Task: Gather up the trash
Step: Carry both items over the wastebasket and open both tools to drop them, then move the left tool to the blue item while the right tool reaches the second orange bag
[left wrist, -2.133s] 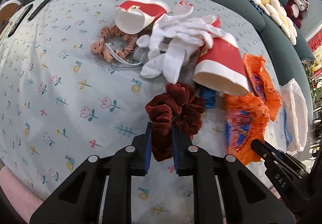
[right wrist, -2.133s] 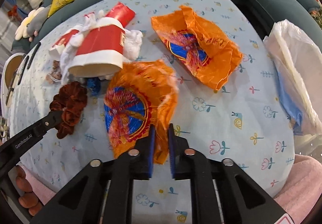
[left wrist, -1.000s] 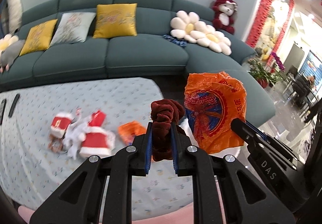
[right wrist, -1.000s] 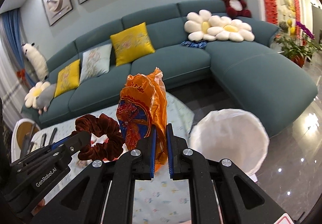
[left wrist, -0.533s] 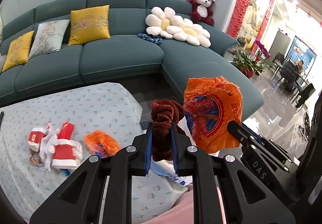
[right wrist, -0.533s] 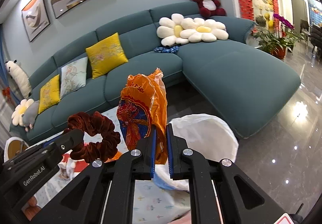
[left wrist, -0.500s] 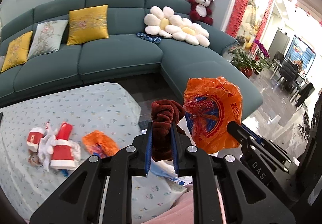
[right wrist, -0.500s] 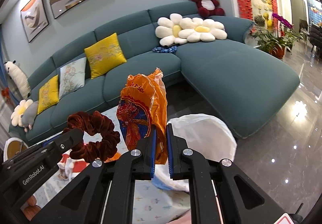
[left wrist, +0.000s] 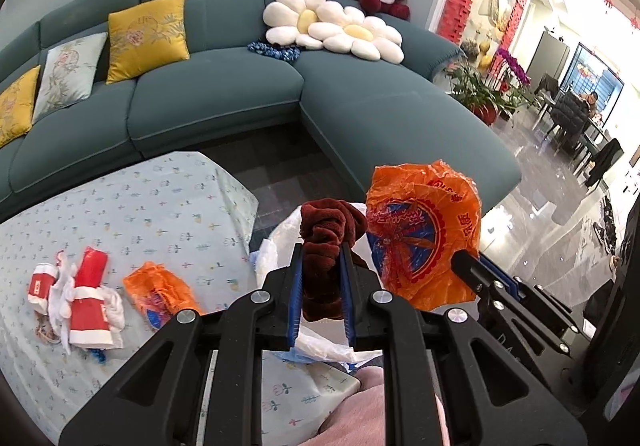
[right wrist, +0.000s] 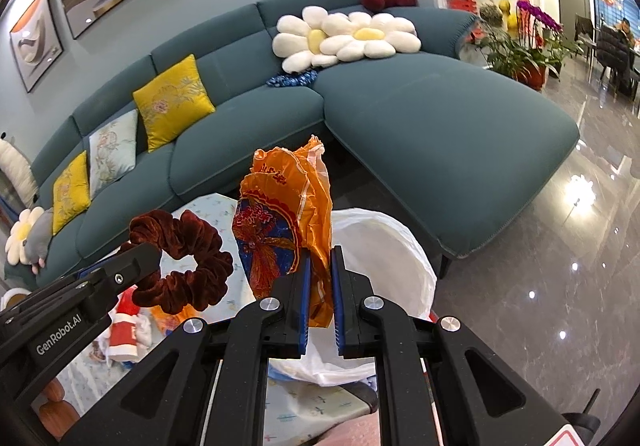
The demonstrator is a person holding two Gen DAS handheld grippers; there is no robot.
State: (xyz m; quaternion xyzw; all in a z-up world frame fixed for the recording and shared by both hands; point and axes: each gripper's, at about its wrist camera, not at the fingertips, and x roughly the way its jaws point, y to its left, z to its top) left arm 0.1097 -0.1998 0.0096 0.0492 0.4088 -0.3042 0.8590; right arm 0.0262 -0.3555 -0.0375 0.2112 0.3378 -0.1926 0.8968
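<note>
Both tools have swung off the desk [left wrist: 132,205] since two seconds ago, carrying their loads to the white trash bag [right wrist: 384,246]. Left tool [left wrist: 323,286] is clamped on the dark red scrunchie [left wrist: 330,230]; right tool [right wrist: 319,294] is clamped on the orange wrapper [right wrist: 280,230], at 3 o'clock of the scrunchie. Another orange wrapper [left wrist: 160,292] and red cups [left wrist: 88,310] lie on the desk at 9 o'clock.
</note>
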